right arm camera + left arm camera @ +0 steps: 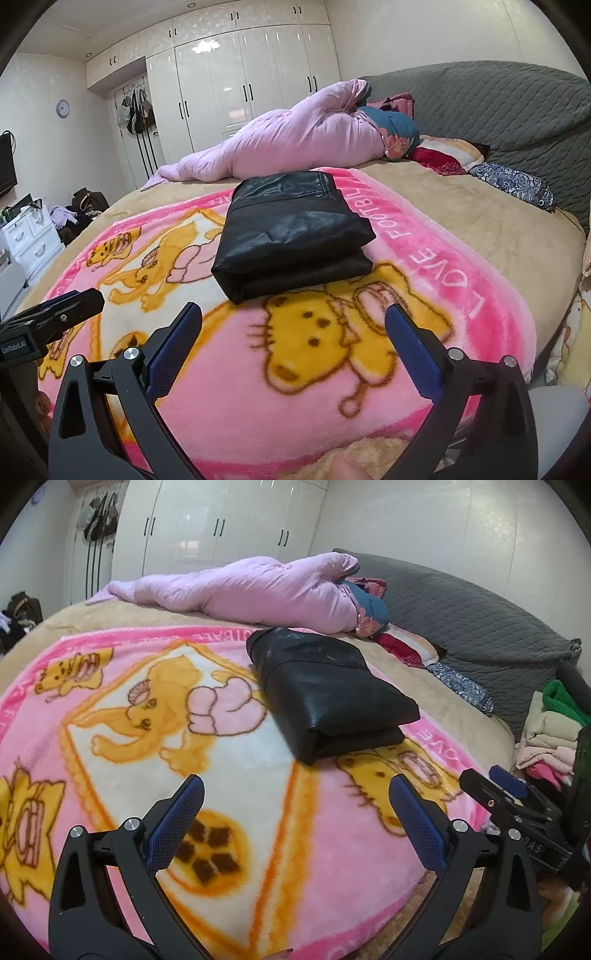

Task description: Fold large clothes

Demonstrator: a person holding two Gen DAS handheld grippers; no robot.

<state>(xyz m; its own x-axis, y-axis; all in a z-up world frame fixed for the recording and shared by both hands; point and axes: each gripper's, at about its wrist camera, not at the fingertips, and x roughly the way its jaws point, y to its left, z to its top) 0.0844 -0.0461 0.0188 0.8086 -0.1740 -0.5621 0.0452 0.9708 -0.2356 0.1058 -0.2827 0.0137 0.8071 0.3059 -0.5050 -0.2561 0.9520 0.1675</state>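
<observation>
A glossy black leather-like garment (291, 236), folded into a thick rectangular bundle, is seen lying on the pink cartoon-printed fleece blanket (332, 369) spread over the bed, ahead of both tools. The left gripper (295, 812) and right gripper (293, 332) are held with jaws spread wide, empty, short of the bundle. The material is judged smooth, slippery, fairly heavy and springy at its folds; a hold low on the stacked near edge, pinching all layers, is advised.
</observation>
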